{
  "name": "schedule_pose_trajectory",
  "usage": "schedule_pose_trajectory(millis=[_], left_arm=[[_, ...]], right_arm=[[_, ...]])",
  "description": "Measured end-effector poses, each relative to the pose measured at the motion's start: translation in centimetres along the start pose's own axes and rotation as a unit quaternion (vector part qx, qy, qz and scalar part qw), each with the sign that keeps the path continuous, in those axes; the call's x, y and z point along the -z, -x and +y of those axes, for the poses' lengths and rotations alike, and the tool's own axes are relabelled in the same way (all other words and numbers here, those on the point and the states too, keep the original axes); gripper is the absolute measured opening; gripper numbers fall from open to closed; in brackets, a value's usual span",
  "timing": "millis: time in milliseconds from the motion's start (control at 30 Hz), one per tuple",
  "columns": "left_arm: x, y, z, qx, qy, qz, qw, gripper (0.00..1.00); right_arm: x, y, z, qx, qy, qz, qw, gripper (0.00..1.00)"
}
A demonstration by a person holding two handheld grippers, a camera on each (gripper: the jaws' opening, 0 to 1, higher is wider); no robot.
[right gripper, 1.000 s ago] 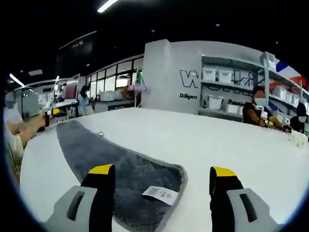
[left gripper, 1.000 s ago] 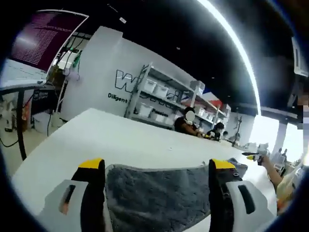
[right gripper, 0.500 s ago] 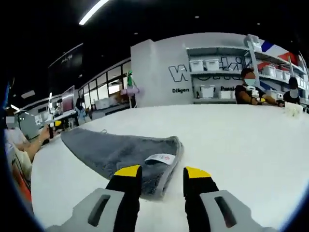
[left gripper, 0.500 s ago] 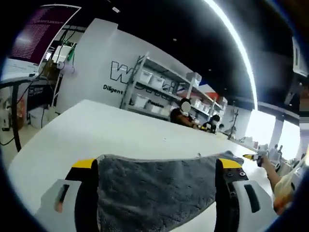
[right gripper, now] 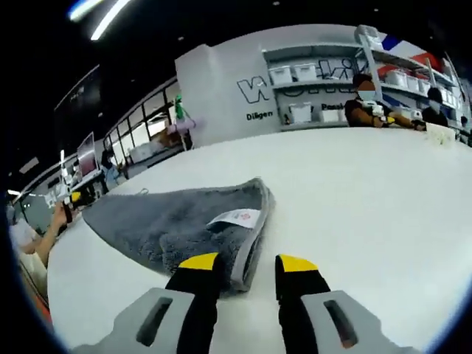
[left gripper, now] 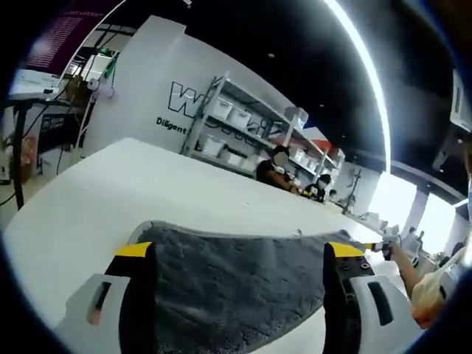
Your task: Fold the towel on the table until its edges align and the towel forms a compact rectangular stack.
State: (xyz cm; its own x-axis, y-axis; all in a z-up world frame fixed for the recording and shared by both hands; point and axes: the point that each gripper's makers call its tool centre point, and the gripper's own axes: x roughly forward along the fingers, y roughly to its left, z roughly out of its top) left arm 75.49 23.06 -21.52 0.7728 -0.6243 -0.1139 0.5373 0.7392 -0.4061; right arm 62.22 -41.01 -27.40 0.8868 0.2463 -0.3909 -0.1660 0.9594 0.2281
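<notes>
A grey towel [left gripper: 236,284] lies flat on the white table [left gripper: 110,192]. My left gripper [left gripper: 240,251] is open, its yellow-tipped jaws wide apart with one end of the towel spread between them. In the right gripper view the towel [right gripper: 169,221] stretches away to the left, and a white label [right gripper: 234,217] sits near its corner. My right gripper [right gripper: 247,262] has its jaws drawn close on the towel's thick corner edge. The right gripper [left gripper: 380,247] is also seen far off in the left gripper view. The left gripper [right gripper: 74,198] appears small in the right gripper view.
The white table [right gripper: 383,192] runs wide to the right of the towel. People sit at its far side [right gripper: 361,107], in front of shelves with white bins [right gripper: 295,92] against a lettered wall. A hand [left gripper: 404,259] holds the far gripper.
My right jaws went from wide apart to narrow and closed in on the towel's labelled corner. The left jaws stayed wide apart over the towel's other end.
</notes>
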Motion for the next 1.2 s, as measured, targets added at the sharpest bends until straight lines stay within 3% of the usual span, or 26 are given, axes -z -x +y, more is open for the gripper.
schedule_pose_trajectory(millis=[200,500,733,1000,1200], left_arm=[[-0.2,0.0,-0.4,0.009,0.009,-0.006,0.9999,0.91],[-0.4,0.1,-0.5,0.015,0.013,-0.009,0.9998,0.91],[-0.6,0.2,-0.4,0.019,0.017,-0.012,0.9996,0.90],[0.0,0.1,-1.0,0.022,0.019,-0.003,0.9996,0.90],[0.0,0.0,-0.7,0.023,0.020,-0.001,0.9995,0.90]], right_arm=[[0.7,-0.7,1.1,-0.015,0.044,0.031,0.9984,0.07],[0.2,-0.6,0.8,-0.015,0.069,0.022,0.9972,0.03],[-0.5,0.3,-1.4,0.044,0.113,0.031,0.9921,0.02],[-0.9,2.0,-4.7,0.126,0.151,0.040,0.9797,0.02],[-0.9,2.6,-6.0,0.129,0.138,0.037,0.9813,0.03]])
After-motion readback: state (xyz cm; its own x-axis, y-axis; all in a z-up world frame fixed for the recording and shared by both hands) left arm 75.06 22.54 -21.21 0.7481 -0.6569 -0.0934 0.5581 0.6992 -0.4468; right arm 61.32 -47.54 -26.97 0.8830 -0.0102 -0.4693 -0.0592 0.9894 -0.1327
